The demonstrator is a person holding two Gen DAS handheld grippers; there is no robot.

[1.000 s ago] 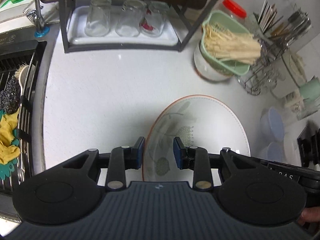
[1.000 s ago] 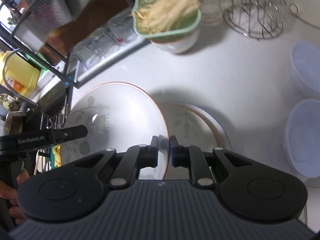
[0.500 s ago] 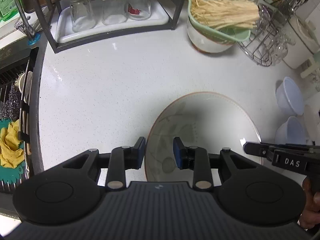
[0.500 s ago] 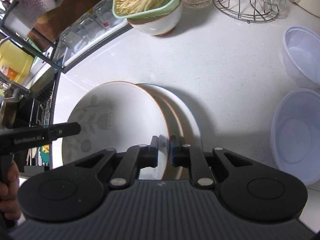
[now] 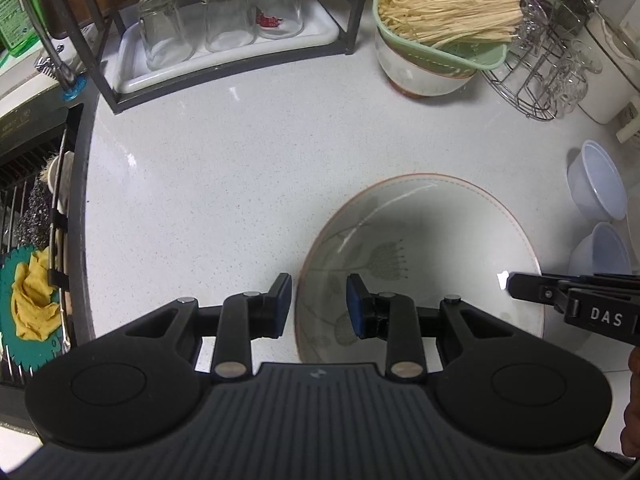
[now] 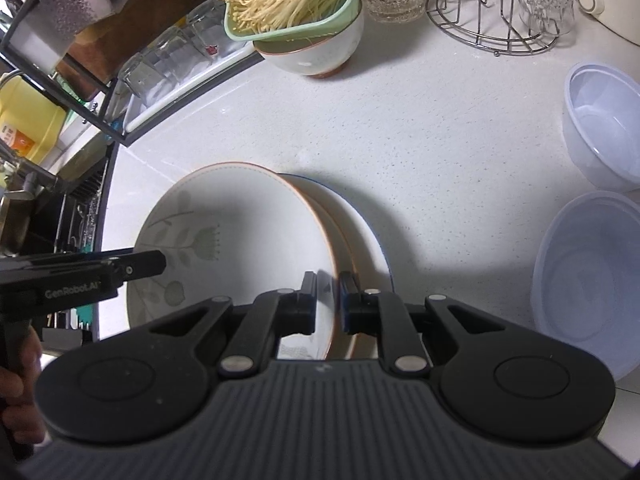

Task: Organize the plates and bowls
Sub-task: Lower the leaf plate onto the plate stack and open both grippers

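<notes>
- Bowl (image 6: pixel 240 232), floral print w/ orange rim, sits centre-left of right wrist view, right over a plate (image 6: pixel 360 232) on the white bench (image 6: pixel 420 128); only the plate's right edge shows past it.
- Progress, my read: stacking step nearly done. Bowl looks lowered onto or just above the plate; can't tell if it rests fully yet. Neither tool has let go.
- Left to sort, judging by what's out: two pale plastic bowls (image 6: pixel 600 120) at right edge of frame, apart from the stack; another ceramic bowl (image 6: pixel 320 52) top centre, w/ a green colander (image 6: pixel 296 12) of noodles sitting in it. So maybe early-to-mid task.
- Right tool (image 6: pixel 328 304): nearly closed, pinching the bowl's right rim, one pad inside the wall, one outside. Firm hold as far as frames show.
- Left tool (image 5: pixel 316 300): part open, straddling the bowl's (image 5: pixel 420 264) left rim at lower centre of left wrist view. Inner pad close to the wall inside, outer pad stands off w/ a visible gap, so looks like no pinch; can't be sure inner pad touches.
- In the left view, right tool's finger shows at right edge over the bowl's far rim.
- Next, prob: release, pull both tools clear w/o dragging the bowl off-centre.
</notes>
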